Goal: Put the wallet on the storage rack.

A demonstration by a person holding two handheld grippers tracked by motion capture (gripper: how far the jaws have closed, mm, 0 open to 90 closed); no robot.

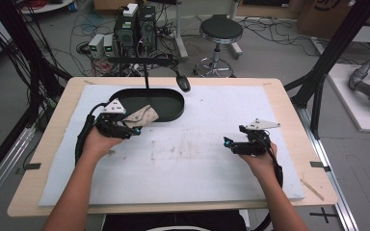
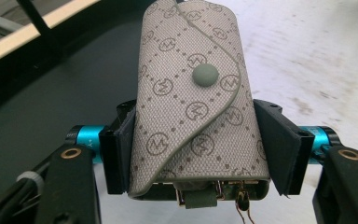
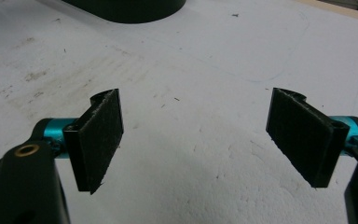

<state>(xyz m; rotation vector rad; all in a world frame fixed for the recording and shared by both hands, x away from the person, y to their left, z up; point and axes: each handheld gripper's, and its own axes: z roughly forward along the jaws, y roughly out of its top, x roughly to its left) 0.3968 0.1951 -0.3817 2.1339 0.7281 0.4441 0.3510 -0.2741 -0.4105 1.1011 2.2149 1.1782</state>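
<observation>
Key pouch [image 2: 191,107] pinched in left gripper [image 2: 196,144] over black tray [image 1: 173,103]; right gripper [image 3: 196,140] jaws wide apart, w/ nothing between.

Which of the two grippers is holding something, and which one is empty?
The left gripper holds the beige patterned key pouch between its jaws, above the black tray. The right gripper is open over the white mat.

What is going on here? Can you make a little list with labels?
held thing: beige patterned key pouch with a snap button
left gripper: shut on the key pouch, at the near rim of the tray
right gripper: open, holding nothing, over the white mat
tray: black oval tray, at the far left of the mat
surface: white mat on a wooden table
</observation>
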